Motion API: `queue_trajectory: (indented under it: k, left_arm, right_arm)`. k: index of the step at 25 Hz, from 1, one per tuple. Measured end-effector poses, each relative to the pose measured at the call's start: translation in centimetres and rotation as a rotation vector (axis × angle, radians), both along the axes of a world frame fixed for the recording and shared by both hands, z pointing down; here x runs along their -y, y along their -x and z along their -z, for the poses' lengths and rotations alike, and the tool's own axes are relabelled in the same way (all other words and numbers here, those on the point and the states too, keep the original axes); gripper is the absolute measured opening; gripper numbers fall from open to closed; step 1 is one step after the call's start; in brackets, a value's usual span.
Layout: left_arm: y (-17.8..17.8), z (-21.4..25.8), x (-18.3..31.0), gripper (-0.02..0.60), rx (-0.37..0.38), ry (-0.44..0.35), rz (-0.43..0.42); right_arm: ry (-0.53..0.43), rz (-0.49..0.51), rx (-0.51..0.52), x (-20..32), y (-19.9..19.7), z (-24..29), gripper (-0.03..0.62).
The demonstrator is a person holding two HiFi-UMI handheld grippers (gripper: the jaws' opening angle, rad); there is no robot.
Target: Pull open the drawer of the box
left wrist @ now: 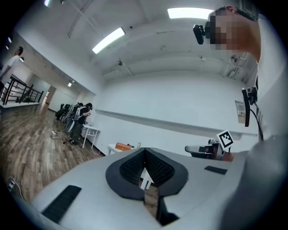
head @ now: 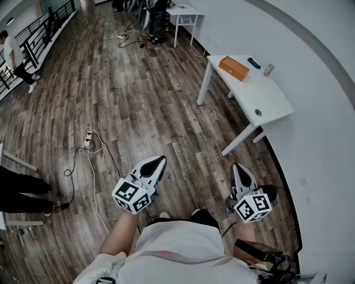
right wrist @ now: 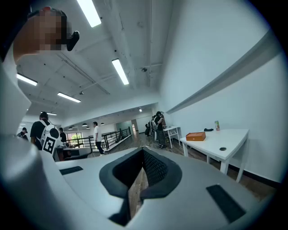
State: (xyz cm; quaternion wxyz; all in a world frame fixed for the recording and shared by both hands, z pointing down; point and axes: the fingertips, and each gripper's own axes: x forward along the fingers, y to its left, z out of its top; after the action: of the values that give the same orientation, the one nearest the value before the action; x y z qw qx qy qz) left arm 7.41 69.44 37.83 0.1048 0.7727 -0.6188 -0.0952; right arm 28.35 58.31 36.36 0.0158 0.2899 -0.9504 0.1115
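An orange box (head: 233, 67) lies flat on a white table (head: 266, 102) by the wall, far ahead of me to the right. It shows small in the left gripper view (left wrist: 122, 146) and in the right gripper view (right wrist: 195, 135). My left gripper (head: 158, 161) hangs in front of my body above the wooden floor, jaws together and empty (left wrist: 145, 152). Beside it, the right gripper (head: 236, 167) is held just as low, also shut on nothing (right wrist: 143, 152). Both are well short of the table.
A green can (head: 268, 70) and a black object (head: 253, 63) sit on the table past the box. White cables (head: 89, 145) trail on the floor to my left. A second white table (head: 186, 14) stands at the back. A person (head: 14, 52) walks by the railing.
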Motion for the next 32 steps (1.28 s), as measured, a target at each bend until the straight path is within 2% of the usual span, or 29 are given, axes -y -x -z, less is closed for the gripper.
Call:
queue_trajectory:
  k: [5, 11, 19, 26, 32]
  left_arm:
    - [2.7, -1.4, 1.7, 0.011, -0.015, 0.016, 0.002]
    - [5.2, -2.1, 7.2, 0.011, 0.001, 0.045, 0.013]
    - [6.8, -0.5, 21.3, 0.011, 0.034, 0.033, 0.012]
    - [6.6, 1.4, 34.1, 0.011, 0.045, 0.000, 0.022]
    - [5.6, 1.7, 41.7, 0.011, 0.056, 0.015, -0.012]
  right_arm:
    - [0.016, 0.006, 0.016, 2.2, 3.0, -1.4, 0.003]
    - [0.032, 0.031, 0.033, 8.5, 6.3, -2.3, 0.003]
    - [0.032, 0.022, 0.066, 22.7, 7.4, -2.0, 0.003]
    - [0.004, 0.019, 0.081, 35.8, 6.9, -0.2, 0.003]
    - [0.028, -0.026, 0.102, 43.0, 5.4, -0.8, 0.003]
